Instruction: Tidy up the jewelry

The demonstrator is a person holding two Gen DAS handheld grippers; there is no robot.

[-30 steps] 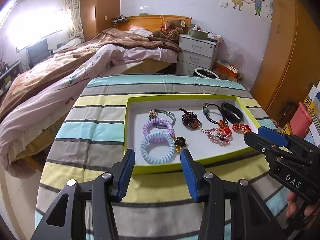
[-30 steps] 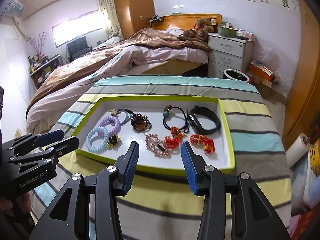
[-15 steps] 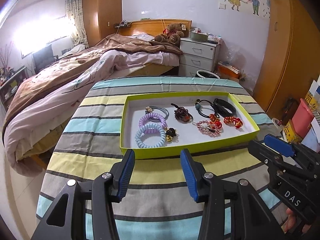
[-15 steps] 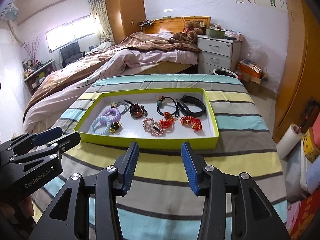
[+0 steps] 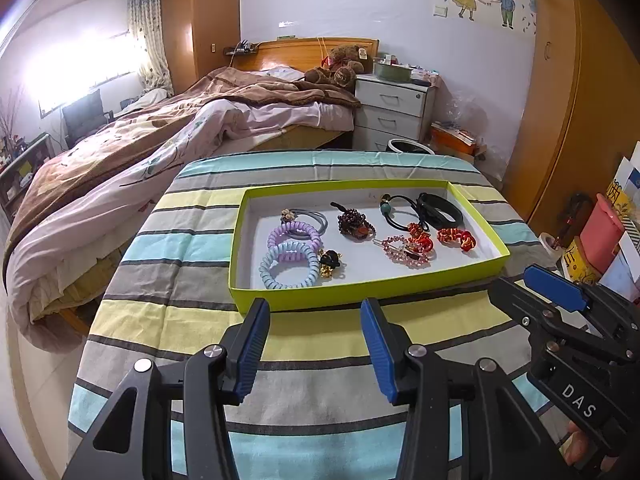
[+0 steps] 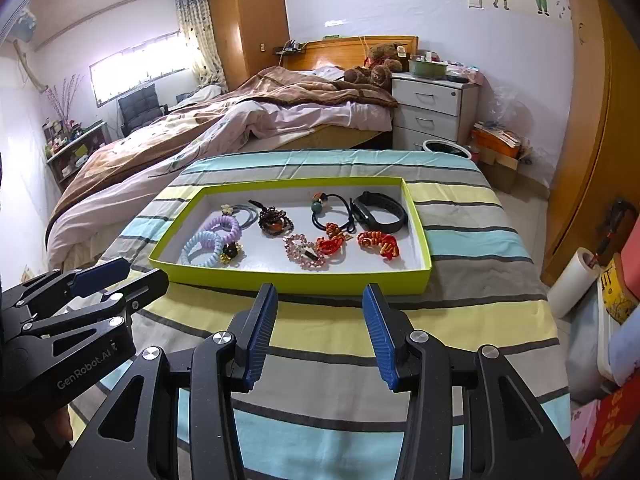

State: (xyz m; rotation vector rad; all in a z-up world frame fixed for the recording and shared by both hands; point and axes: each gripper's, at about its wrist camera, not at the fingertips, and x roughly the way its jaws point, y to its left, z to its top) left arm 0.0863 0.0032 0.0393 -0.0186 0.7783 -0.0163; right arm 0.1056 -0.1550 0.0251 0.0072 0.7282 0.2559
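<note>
A shallow lime-green tray (image 5: 360, 289) (image 6: 288, 280) sits on a striped cloth. It holds a blue coil hair tie (image 5: 287, 266) (image 6: 200, 249), a purple coil tie (image 5: 294, 234), a dark beaded piece (image 5: 354, 223) (image 6: 274, 220), a pink bead bracelet (image 5: 404, 247) (image 6: 302, 251), red knotted cords (image 5: 456, 238) (image 6: 378, 242) and a black band (image 5: 440, 210) (image 6: 378, 211). My left gripper (image 5: 315, 340) hovers open in front of the tray's near wall, empty. Beside it my right gripper (image 6: 319, 336) is also open and empty.
The striped table (image 5: 312, 380) has bare cloth between the grippers and the tray. A bed (image 5: 160, 148) lies at the left, a white drawer unit (image 5: 394, 110) behind. Boxes and a pink container (image 5: 600, 232) crowd the right; a paper roll (image 6: 572, 284) stands there.
Both grippers have drawn back from over the tray, so the tray now lies farther ahead and the cloth shows between. Jaws stayed open; nothing was picked up.
</note>
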